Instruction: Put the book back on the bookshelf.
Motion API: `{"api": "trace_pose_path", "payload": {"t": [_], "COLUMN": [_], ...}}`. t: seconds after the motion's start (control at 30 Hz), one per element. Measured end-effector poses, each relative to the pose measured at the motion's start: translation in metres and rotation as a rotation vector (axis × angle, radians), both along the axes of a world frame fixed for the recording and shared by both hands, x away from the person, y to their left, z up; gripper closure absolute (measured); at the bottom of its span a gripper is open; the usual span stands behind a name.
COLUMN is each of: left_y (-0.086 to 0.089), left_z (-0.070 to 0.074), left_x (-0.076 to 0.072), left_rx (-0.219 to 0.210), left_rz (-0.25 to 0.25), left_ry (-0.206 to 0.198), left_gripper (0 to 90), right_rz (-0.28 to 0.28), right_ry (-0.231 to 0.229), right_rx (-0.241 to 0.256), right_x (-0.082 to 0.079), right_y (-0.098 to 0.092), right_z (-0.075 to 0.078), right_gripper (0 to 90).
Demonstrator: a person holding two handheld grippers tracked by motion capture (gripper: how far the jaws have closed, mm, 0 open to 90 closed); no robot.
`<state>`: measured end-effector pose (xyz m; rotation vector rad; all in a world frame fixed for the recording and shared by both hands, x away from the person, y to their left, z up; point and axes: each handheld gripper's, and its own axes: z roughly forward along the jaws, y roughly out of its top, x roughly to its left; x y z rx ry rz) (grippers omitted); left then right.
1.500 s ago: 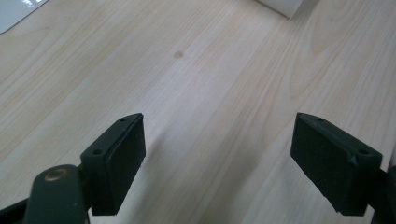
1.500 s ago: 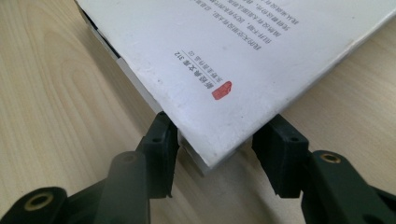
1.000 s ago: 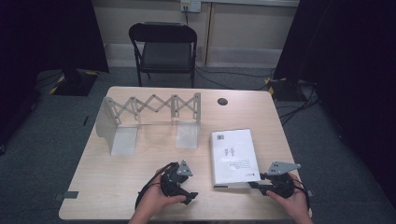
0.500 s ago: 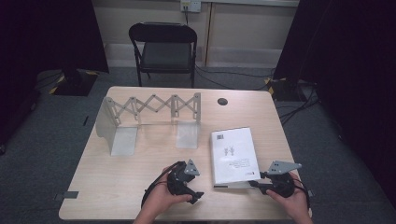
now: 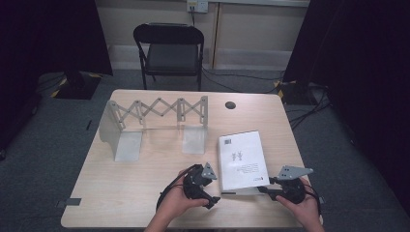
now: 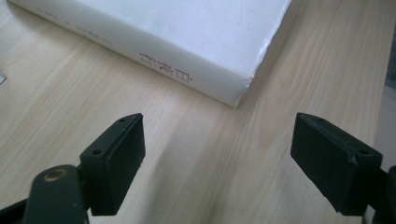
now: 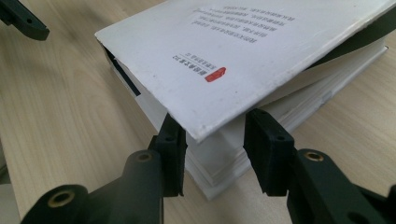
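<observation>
— So where does the job stand?
— Seemingly at the pickup. The white book (image 5: 241,160) lies flat on the bench (image 5: 145,188) at about 5 o'clock, well apart from the folding metal rack (image 5: 154,121) at 10 o'clock. The right tongs (image 7: 212,149) sit at the book's near corner, jaws partly open on either side of the page block under the lifted cover, not yet squeezing.
— And the other hand?
— The left tongs (image 6: 215,154) are wide open and empty, low over the bench, pointed at the book's spine corner (image 6: 243,93) but short of it.
— Next move?
— I'd judge the right jaws must close on that corner, while the left tongs slide in at 1 o'clock to steady the spine
</observation>
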<state>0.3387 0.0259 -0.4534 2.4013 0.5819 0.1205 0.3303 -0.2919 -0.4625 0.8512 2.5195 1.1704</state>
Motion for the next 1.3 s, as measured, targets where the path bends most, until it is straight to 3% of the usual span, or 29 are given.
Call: {"api": "trace_pose_path", "payload": {"t": [0.27, 0.87, 1.3], "left_y": [-0.009, -0.027, -0.045], "left_z": [0.004, 0.01, 0.015], "left_x": [0.002, 0.011, 0.014], "left_rx": [0.015, -0.013, -0.001], "left_rz": [-0.018, -0.018, -0.037], "left_ry": [-0.003, -0.016, -0.05], "left_gripper": [18.0, 17.6, 17.4], "right_rz": [0.003, 0.008, 0.005], "right_ry": [0.003, -0.012, -0.021], "right_rx": [0.006, 0.017, 0.024], "right_x": [0.001, 0.001, 0.001], "right_y": [0.0, 0.001, 0.002], "right_z": [0.001, 0.005, 0.008], "right_gripper": [60.0, 60.1, 60.5]}}
